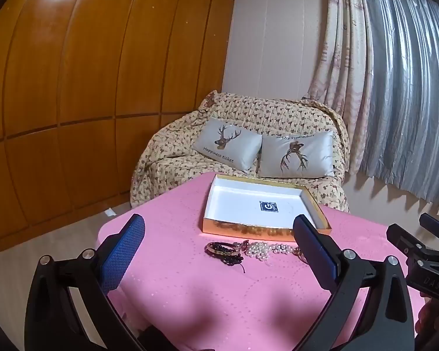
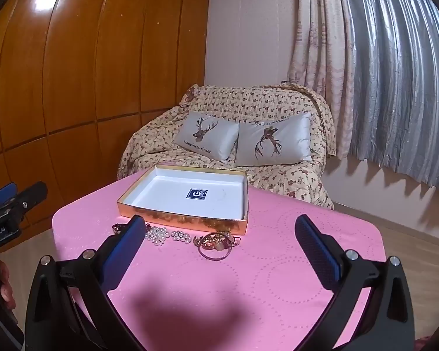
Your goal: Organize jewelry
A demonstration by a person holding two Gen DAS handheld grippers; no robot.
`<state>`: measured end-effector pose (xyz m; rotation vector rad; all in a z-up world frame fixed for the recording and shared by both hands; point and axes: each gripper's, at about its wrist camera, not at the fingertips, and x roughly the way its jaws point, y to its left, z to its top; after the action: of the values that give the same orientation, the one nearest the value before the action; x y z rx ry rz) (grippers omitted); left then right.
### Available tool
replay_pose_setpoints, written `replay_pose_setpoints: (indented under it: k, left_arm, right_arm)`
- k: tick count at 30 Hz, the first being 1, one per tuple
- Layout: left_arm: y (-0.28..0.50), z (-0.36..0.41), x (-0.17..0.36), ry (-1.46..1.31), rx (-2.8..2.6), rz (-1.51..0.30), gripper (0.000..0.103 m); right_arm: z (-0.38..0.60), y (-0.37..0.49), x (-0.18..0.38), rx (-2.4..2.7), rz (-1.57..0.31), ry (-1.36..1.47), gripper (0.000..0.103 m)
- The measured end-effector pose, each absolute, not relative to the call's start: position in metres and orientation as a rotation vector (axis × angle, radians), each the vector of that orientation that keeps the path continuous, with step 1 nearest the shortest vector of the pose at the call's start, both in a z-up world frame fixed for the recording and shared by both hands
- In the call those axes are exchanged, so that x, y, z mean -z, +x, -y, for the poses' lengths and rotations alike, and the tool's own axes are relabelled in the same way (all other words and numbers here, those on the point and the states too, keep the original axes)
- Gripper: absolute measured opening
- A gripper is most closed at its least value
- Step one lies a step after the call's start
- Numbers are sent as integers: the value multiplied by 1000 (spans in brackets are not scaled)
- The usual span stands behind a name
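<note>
An open gold box point(image 1: 248, 229) with a white inside sits on the pink table point(image 1: 190, 292); it also shows in the right wrist view point(image 2: 190, 220). In front of it lie a dark bead bracelet with a gold band point(image 1: 224, 250), a pearl strand point(image 1: 260, 250) point(image 2: 161, 235), and a gold bangle with a charm point(image 2: 215, 244). My left gripper point(image 1: 219, 234) is open and empty, held above the table short of the jewelry. My right gripper point(image 2: 219, 234) is open and empty, also short of the jewelry. The box holds only a small blue label point(image 1: 268, 206).
A sofa point(image 1: 248, 117) under a floral cover with two deer cushions stands behind the table. Wooden wardrobe doors point(image 1: 87, 87) are at the left, curtains point(image 1: 395, 87) at the right. The right gripper shows at the right edge of the left wrist view point(image 1: 424, 251).
</note>
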<state>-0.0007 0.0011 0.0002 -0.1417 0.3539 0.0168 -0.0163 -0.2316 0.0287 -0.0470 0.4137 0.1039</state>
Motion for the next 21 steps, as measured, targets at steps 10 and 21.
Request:
replay_pose_setpoints:
  k: [10, 21]
  left_arm:
    - [2, -5, 3, -130, -13, -370, 98]
    - [3, -1, 6, -110, -16, -371, 98]
  right_arm:
    - [230, -15, -25, -102, -418, -50, 0]
    - [230, -16, -22, -100, -422, -50, 0]
